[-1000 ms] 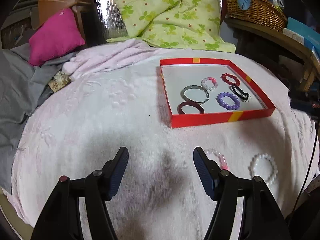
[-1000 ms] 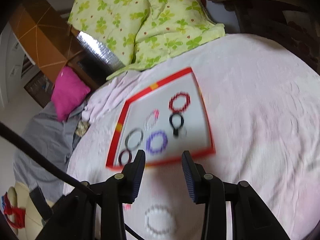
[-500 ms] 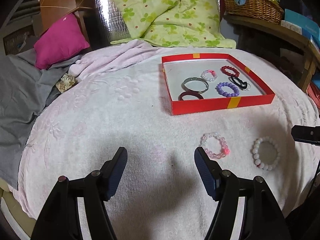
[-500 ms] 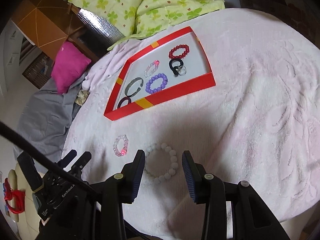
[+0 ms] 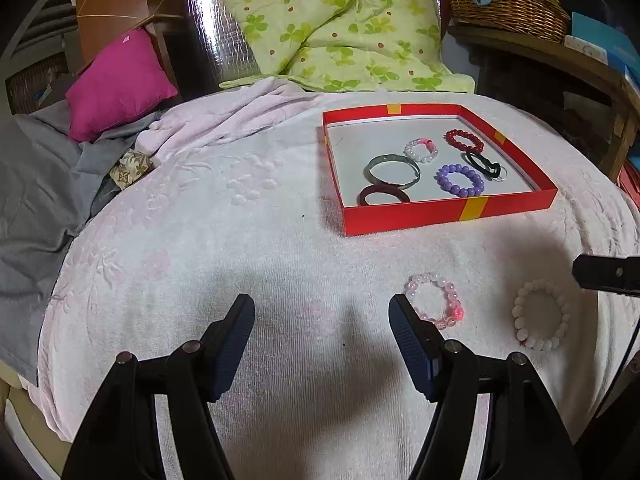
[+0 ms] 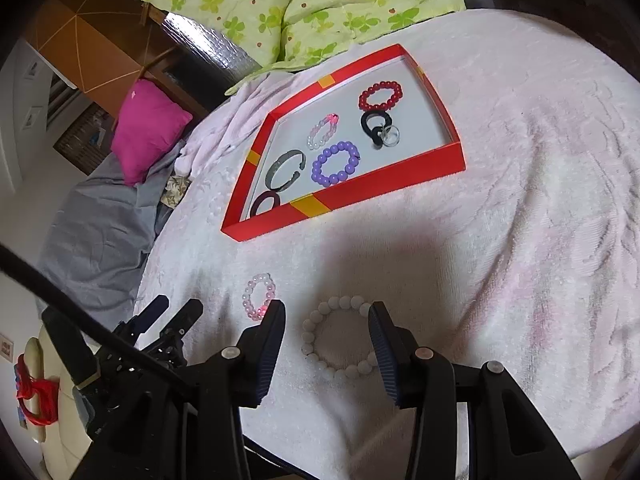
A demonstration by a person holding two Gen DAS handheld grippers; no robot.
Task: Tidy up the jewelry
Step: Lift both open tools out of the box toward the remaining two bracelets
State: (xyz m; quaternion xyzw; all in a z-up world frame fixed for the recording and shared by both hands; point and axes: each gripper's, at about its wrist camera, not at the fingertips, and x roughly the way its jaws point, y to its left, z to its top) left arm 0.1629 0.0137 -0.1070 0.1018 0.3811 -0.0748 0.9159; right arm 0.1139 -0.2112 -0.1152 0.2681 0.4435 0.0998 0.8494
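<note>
A red tray (image 5: 440, 212) (image 6: 360, 196) on the pale pink towel holds several bracelets, among them a purple bead one (image 5: 442, 172). Two bracelets lie on the towel in front of it. The white bead bracelet (image 6: 308, 325) (image 5: 517, 314) lies between the fingers of my right gripper (image 6: 328, 316), whose jaws are opening and do not press on it. The pink bead bracelet (image 5: 454, 312) (image 6: 249, 294) lies just beyond the right finger of my left gripper (image 5: 322, 312), which is open and empty over bare towel. The right gripper's tip (image 5: 600, 276) shows at the left view's right edge.
A green flowered quilt (image 5: 340, 24) lies behind the tray. A magenta cushion (image 5: 116, 80) and grey cloth (image 5: 32, 184) are at the left. A wicker basket (image 5: 504, 0) sits on a wooden shelf at the right. The towel drops off at its near edge.
My right gripper has come down from over the tray to the white bracelet, and its jaws have widened around it. The left gripper has hardly moved.
</note>
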